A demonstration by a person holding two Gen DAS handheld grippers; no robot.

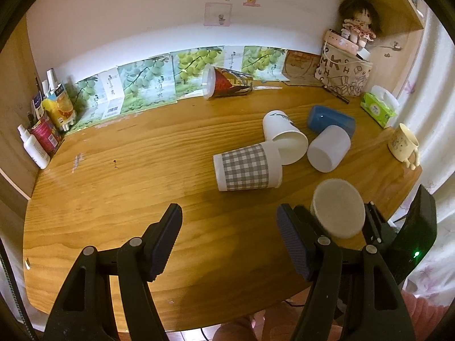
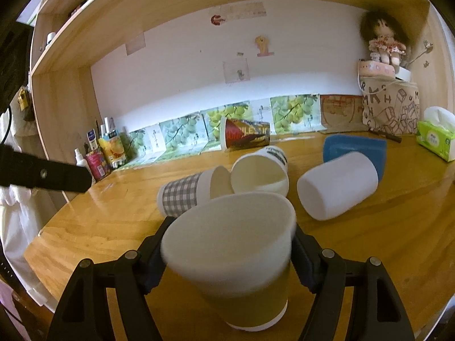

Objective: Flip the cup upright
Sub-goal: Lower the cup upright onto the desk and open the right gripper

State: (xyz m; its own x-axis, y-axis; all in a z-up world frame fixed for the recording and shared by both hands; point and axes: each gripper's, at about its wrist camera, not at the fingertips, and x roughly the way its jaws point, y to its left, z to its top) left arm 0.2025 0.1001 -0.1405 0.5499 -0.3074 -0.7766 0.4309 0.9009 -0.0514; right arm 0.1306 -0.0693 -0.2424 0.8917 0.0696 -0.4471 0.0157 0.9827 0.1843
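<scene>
My right gripper [image 2: 227, 258] is shut on a yellow paper cup [image 2: 236, 255], nearly upright with its mouth tilted toward the camera, above the desk's near edge. In the left wrist view this cup [image 1: 338, 210] shows behind my left gripper's right finger. My left gripper [image 1: 230, 241] is open and empty over the desk front. Several cups lie on their sides: a grey checked cup [image 1: 244, 167], a white cup with dark print [image 1: 284, 136], a plain white cup [image 1: 328, 147], a blue cup [image 1: 331, 119] and a red patterned cup [image 1: 227, 82] at the back.
A cream mug [image 1: 403, 145] stands at the desk's right edge. A green tissue box [image 1: 378, 110], a printed bag [image 1: 344, 74] with a doll on top, and bottles [image 1: 42, 130] at the left line the desk. Grape cartons [image 1: 142, 88] stand along the wall.
</scene>
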